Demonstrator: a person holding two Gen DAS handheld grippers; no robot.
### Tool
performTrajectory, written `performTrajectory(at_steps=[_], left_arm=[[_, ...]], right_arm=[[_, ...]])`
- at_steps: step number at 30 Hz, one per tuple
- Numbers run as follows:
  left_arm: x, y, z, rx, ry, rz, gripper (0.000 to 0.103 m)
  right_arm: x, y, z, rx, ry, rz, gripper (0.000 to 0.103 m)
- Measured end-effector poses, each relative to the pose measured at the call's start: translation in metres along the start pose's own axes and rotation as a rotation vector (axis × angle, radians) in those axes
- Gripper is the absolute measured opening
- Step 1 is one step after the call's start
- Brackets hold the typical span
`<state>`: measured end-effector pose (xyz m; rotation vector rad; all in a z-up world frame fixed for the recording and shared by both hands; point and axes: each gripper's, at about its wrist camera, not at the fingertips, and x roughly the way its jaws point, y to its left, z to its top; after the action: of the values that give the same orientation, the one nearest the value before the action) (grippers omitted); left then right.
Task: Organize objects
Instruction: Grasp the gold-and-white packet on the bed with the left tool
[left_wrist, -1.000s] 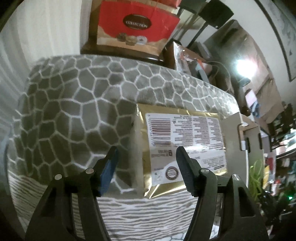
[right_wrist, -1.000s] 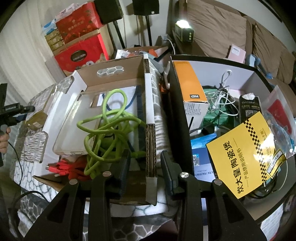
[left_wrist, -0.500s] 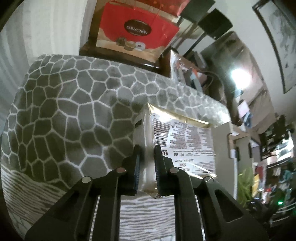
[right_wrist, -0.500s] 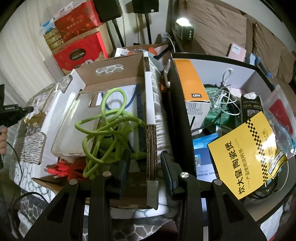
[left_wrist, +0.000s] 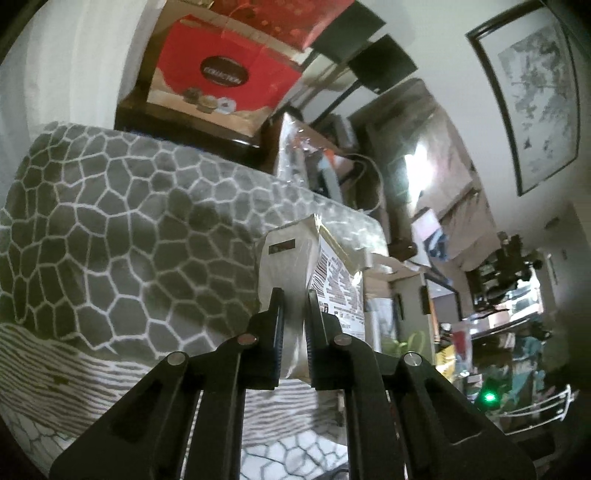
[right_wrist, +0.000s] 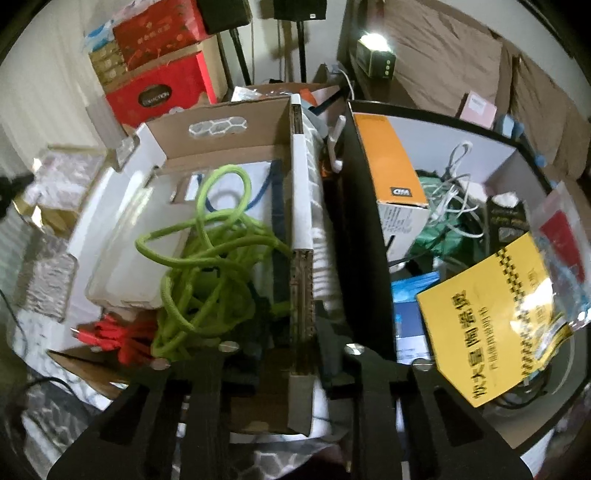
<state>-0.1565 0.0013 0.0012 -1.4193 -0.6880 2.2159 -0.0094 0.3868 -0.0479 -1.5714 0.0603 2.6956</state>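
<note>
My left gripper (left_wrist: 295, 295) is closing its jaws on the near edge of a gold box (left_wrist: 286, 258) with a white printed label. The pads press on it, and the box is tipped up off the grey patterned blanket (left_wrist: 110, 229). In the right wrist view the same gold box (right_wrist: 29, 212) shows at the far left. My right gripper (right_wrist: 295, 343) is shut on the right wall of an open cardboard box (right_wrist: 221, 147). That box holds a tangled green cable (right_wrist: 207, 266), a red cable (right_wrist: 110, 338) and a clear tray.
A black bin (right_wrist: 365, 221) stands right of the cardboard box, with an orange box (right_wrist: 391, 162), white wires and a yellow packet (right_wrist: 491, 325) inside. Red gift boxes (left_wrist: 221, 77) are stacked behind the blanket. Speakers and a sofa lie further back.
The left jaws went from wide apart to pinching the gold box, which rose and tipped onto its edge. The right jaws narrowed onto the cardboard wall.
</note>
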Motion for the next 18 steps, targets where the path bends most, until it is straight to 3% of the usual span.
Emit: performTrajectory(at_steps=[8, 12, 16, 18], left_arm=[[-0.018, -0.033, 0.004, 0.027, -0.013, -0.083, 0.008], [-0.026, -0.053, 0.008, 0.038, -0.026, -0.131, 0.000], [-0.027, -0.083, 0.011, 0.112, -0.035, -0.108, 0.000], [-0.024, -0.089, 0.010, 0.145, -0.036, -0.062, 0.000]], right_arm=[[-0.004, 0.014, -0.006, -0.056, -0.008, 0.003, 0.015], [-0.002, 0.016, -0.007, -0.058, -0.010, 0.005, 0.015], [-0.001, 0.014, -0.008, -0.050, -0.008, 0.014, 0.015], [-0.001, 0.014, -0.008, -0.048, -0.007, 0.014, 0.015]])
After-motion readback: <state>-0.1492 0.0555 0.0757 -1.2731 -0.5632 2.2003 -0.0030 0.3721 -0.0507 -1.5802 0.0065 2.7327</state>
